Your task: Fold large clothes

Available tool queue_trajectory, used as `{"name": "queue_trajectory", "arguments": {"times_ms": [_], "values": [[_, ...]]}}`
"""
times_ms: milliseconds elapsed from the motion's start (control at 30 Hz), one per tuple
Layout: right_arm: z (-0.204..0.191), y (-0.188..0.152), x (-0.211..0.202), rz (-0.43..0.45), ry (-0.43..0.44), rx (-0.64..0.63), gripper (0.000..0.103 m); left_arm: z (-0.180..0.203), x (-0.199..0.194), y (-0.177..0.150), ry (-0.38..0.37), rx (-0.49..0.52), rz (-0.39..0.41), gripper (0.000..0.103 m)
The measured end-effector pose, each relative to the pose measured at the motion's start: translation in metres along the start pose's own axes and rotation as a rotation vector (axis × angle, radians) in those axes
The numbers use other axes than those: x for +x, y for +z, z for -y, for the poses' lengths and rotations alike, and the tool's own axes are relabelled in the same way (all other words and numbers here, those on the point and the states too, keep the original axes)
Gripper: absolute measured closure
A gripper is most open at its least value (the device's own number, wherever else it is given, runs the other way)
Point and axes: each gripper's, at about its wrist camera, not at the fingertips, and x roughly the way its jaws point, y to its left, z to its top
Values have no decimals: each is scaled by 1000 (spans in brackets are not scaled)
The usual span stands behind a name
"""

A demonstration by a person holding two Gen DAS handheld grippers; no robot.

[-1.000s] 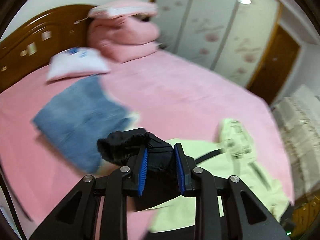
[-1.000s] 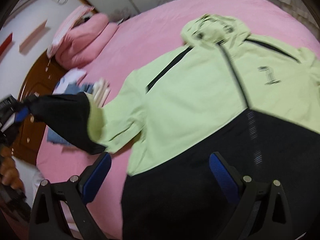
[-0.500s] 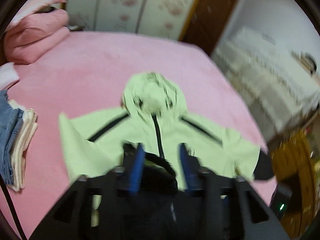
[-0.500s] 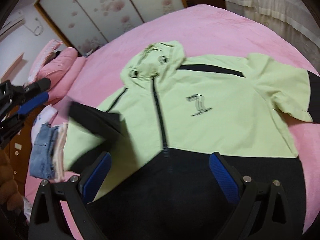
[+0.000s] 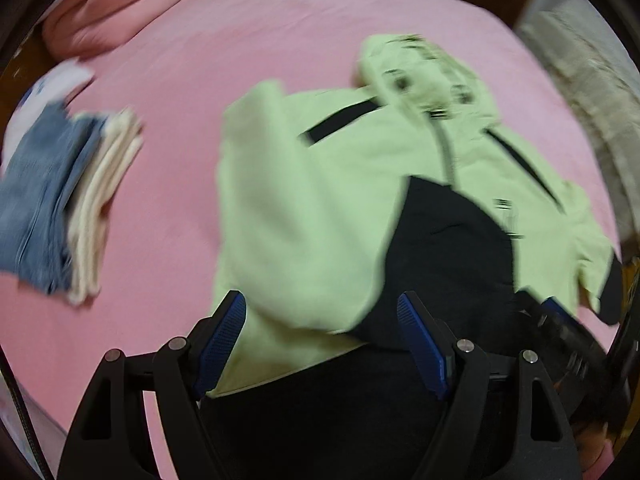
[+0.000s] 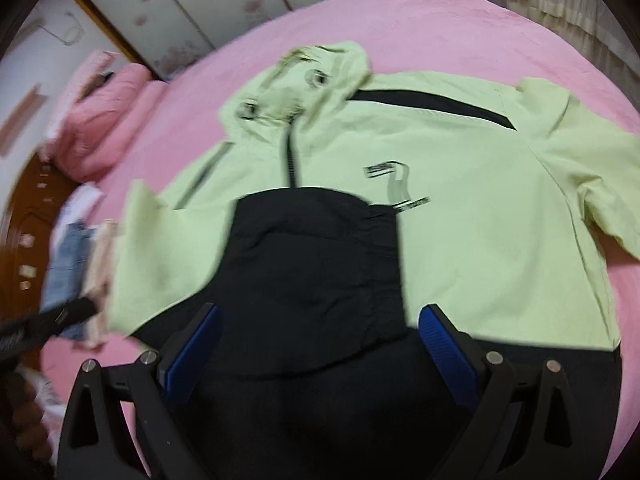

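Pale green and black, the hooded jacket (image 6: 460, 216) lies face up on the pink bed (image 6: 420, 12), hood toward the wardrobe doors (image 6: 180, 4). A second ago the left gripper (image 5: 322, 340) was clamped on the black cuff and carrying it across; half a second ago its jaws were narrow around that dark cloth — now they stand wide apart with nothing between them, and the sleeve (image 6: 312, 264) rests folded over the jacket's chest, its black end covering the lower zip. The right gripper (image 6: 318, 346) has stayed spread wide throughout, hovering over the black hem, touching nothing that can be seen.

The left wrist view alone shows the folded sleeve's green upper part as a broad flap, and the full stack of folded clothes (image 5: 60, 200) — blue denim beside cream cloth — lying well apart from the jacket on the bed. The right wrist view alone shows the chest logo (image 6: 394, 184), the other sleeve (image 6: 592, 176) spread out flat, and the wooden headboard (image 6: 28, 220). Both views are blurred.
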Motion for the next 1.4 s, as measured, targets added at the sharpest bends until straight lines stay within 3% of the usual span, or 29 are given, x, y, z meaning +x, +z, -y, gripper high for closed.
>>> {"name": "queue_trajectory", "arguments": {"times_ms": [33,167,200,233,267,333,433,567,667,800,833,867,900,967,1000,1067,1133,1233,1267,1300,1367,1400], "values": [[4,5,13,-17,-34,20,5,-9,2,-1,15,-24,-9,26],[11,14,61,-151,-30,67,39,-44,8,-4,47,-132,-36,26],[9,16,65,-160,-49,49,49,-53,8,-4,60,-157,-37,26],[3,18,68,-169,-92,-8,68,-57,8,-4,71,-167,-39,26],[-2,21,66,-168,-87,-48,79,-60,9,-4,86,-173,-41,26],[-11,28,54,-124,-18,-95,88,-66,11,-3,111,-179,-41,26],[-20,39,32,-39,-3,-178,89,-65,13,-1,109,-169,-45,26],[-10,56,1,74,-149,-188,87,-56,21,3,121,-147,-55,26],[13,57,-3,101,-228,-117,69,-48,33,6,144,-123,-72,26],[45,52,-2,68,-298,-32,67,-41,46,12,158,-105,-70,27],[47,49,-8,90,-294,-18,67,-38,47,13,120,-99,-57,38],[42,49,-13,119,-267,-15,67,-34,47,14,66,-90,-46,47],[41,47,-17,139,-228,-19,67,-31,48,15,32,-83,-47,63],[25,41,-13,148,-52,-30,74,-17,57,17,-77,-52,-76,74],[15,38,-4,108,121,-21,78,-12,61,17,-104,-43,-87,82],[-4,30,22,14,346,16,96,4,81,17,-154,-13,-140,83],[-34,16,62,-90,478,16,101,15,102,16,-116,5,-192,83],[-61,9,99,-167,483,-71,102,14,123,19,-92,-24,-202,84],[-62,10,110,-178,426,-116,103,10,125,20,-93,-40,-194,86],[-56,12,114,-178,383,-127,103,4,126,21,-81,-64,-180,96],[-24,19,108,-134,331,-83,103,-15,122,21,-17,-127,-131,97],[10,23,95,-63,242,-36,103,-22,120,21,11,-143,-115,97]]}}
